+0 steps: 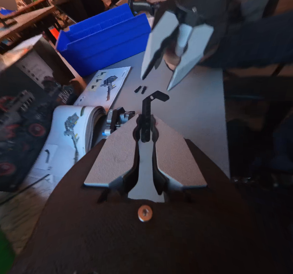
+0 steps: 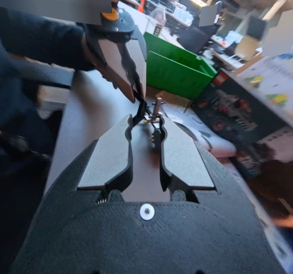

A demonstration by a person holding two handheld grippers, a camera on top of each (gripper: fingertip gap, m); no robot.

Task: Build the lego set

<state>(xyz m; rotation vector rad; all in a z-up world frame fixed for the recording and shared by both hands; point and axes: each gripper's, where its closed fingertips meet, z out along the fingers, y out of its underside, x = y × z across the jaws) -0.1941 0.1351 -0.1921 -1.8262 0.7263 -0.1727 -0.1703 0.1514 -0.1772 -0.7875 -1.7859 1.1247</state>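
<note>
My left gripper (image 1: 145,117) is shut on a black bent lego beam (image 1: 146,117), holding it above the grey table (image 1: 198,107). The beam's angled end sticks out past the fingertips. In the right wrist view the left gripper (image 2: 139,98) comes in from the upper left with the beam (image 2: 140,111) hanging from its tips. My right gripper (image 2: 145,120) is open and empty, and shows in the left wrist view (image 1: 156,83) above the table. Two small black pins (image 1: 140,89) lie below it. A partly built grey and black assembly (image 1: 118,118) (image 2: 156,133) lies on the table.
An open instruction booklet (image 1: 76,131) (image 2: 210,141) lies left of the assembly. A blue bin (image 1: 103,39) stands behind it. A dark lego box (image 1: 23,115) (image 2: 234,112) and a green bin (image 2: 174,69) stand along the table's side. A person's dark sleeve (image 2: 39,37) is at the left. One gripper's finger ends stand about 4 centimetres off the other's.
</note>
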